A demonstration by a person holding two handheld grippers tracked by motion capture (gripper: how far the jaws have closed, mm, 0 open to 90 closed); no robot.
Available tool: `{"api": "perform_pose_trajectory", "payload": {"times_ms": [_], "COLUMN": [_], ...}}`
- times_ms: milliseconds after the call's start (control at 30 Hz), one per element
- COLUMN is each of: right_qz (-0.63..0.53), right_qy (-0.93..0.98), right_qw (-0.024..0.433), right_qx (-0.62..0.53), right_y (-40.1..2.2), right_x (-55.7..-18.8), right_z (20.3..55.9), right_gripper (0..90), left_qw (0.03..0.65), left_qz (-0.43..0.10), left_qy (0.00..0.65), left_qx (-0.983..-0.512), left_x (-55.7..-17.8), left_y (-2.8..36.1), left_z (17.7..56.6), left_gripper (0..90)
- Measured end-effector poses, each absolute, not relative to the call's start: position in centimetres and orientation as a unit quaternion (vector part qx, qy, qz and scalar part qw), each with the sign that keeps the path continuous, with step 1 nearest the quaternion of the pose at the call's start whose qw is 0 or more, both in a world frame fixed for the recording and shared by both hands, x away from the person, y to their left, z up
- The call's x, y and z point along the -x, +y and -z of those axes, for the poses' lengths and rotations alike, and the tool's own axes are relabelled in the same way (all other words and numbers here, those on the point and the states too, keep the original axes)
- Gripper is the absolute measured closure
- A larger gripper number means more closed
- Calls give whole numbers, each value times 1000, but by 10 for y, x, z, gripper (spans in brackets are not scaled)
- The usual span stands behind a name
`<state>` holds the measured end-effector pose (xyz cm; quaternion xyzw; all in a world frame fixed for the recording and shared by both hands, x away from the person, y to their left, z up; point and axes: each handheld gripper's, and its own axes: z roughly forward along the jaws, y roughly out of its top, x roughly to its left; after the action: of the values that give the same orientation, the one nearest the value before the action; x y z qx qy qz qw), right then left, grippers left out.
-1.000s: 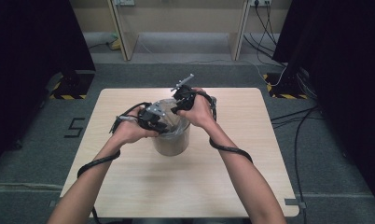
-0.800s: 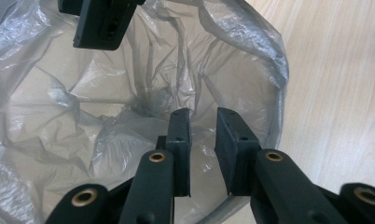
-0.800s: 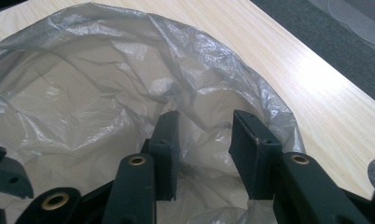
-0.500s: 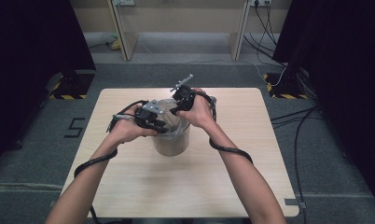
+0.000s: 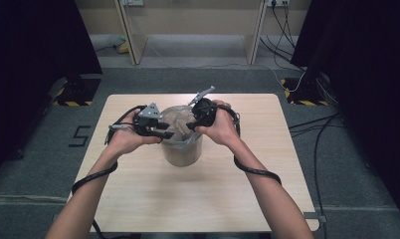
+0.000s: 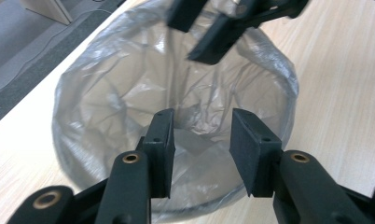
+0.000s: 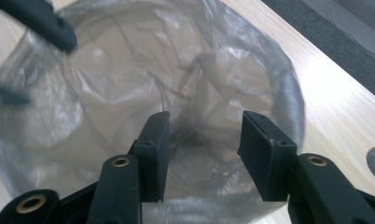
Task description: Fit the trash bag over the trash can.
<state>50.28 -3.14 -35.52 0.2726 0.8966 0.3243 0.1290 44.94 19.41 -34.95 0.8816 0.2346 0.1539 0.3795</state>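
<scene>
Both grippers are hovering over the bin (image 5: pixel 180 149) mid-table (image 5: pixel 138 189), left gripper (image 5: pixel 164 133) and right gripper (image 5: pixel 190 124) gaping, holding nothing; I'd be pinching only the bag (image 6: pixel 129 84) at opposite rims, not the bin wall

- We are seeing a light, pale-wood table (image 5: pixel 138 199) with fine straight grain.
- We are looking at a translucent grey, crinkled bag (image 6: pixel 129 93) lining a beige-grey bin (image 5: pixel 180 153).
- We are holding grippers with matte black fingers (image 6: pixel 160 149) and brass-coloured rivets.
- We are noticing dark grey carpet (image 5: pixel 34 164) and yellow-and-black hazard stripes (image 5: pixel 71 103).
</scene>
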Motion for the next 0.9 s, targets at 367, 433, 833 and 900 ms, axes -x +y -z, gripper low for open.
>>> {"api": "perform_pose_trajectory", "payload": {"times_ms": [367,433,833,900], "right_qz": [-351,-366,-432,-436], "right_qy": [890,882,835,832], "right_qw": [146,151,158,158], "right_qx": [-253,-257,-301,-306], "right_y": [-38,-41,-78,-83], "right_x": [-497,-496,-493,-492], "right_z": [357,353,347,348], "right_gripper": [496,480,405,398], "left_qw": [401,412,487,490], "left_qz": [-167,-175,-214,-220], "left_qy": [238,243,294,305], "left_qx": [-869,-861,-794,-787], "left_x": [-444,-443,-433,-431], "left_y": [202,205,231,236], "left_z": [346,345,345,346], "left_gripper": [557,532,326,300]}}
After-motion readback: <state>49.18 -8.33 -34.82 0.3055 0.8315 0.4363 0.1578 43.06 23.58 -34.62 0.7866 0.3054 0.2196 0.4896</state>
